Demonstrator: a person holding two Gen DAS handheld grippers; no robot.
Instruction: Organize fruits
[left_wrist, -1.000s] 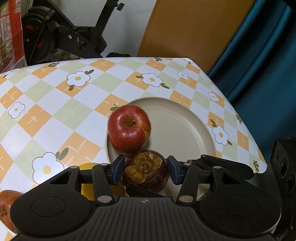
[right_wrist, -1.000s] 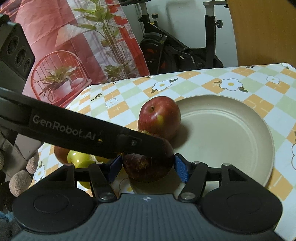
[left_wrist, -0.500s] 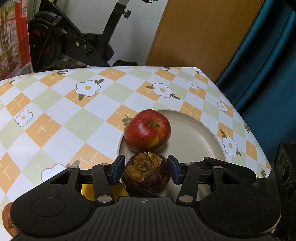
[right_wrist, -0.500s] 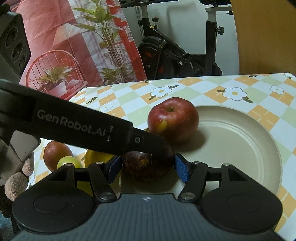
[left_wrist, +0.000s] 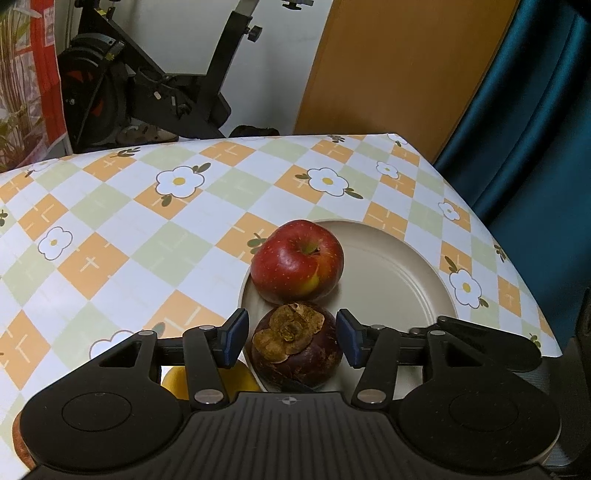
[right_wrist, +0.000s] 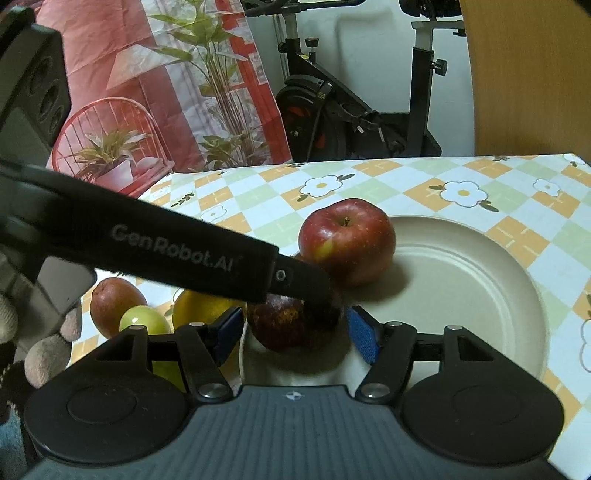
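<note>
A dark purple mangosteen (left_wrist: 295, 354) with a dry brown calyx rests on the near rim of the beige plate (left_wrist: 399, 280). My left gripper (left_wrist: 291, 336) straddles it, open, with a thin gap at each blue pad. My right gripper (right_wrist: 295, 332) straddles the same mangosteen (right_wrist: 291, 325) from another side, also open with gaps at both pads. The left gripper's finger (right_wrist: 192, 251) crosses the right wrist view and hides the fruit's top. A red apple (left_wrist: 297, 260) sits on the plate just behind the mangosteen, touching or nearly touching it.
Off the plate to the left lie a yellow fruit (right_wrist: 199, 306), a small green fruit (right_wrist: 142, 321) and a reddish-brown fruit (right_wrist: 114, 301). A gloved hand (right_wrist: 40, 354) shows at the far left. The table's edge (left_wrist: 517, 266) drops off right of the plate. An exercise bike (right_wrist: 351, 110) stands beyond.
Both cameras have tipped upward a little, showing more of the room. The left gripper's pads have drawn slightly off the mangosteen, which stays on the plate's rim.
</note>
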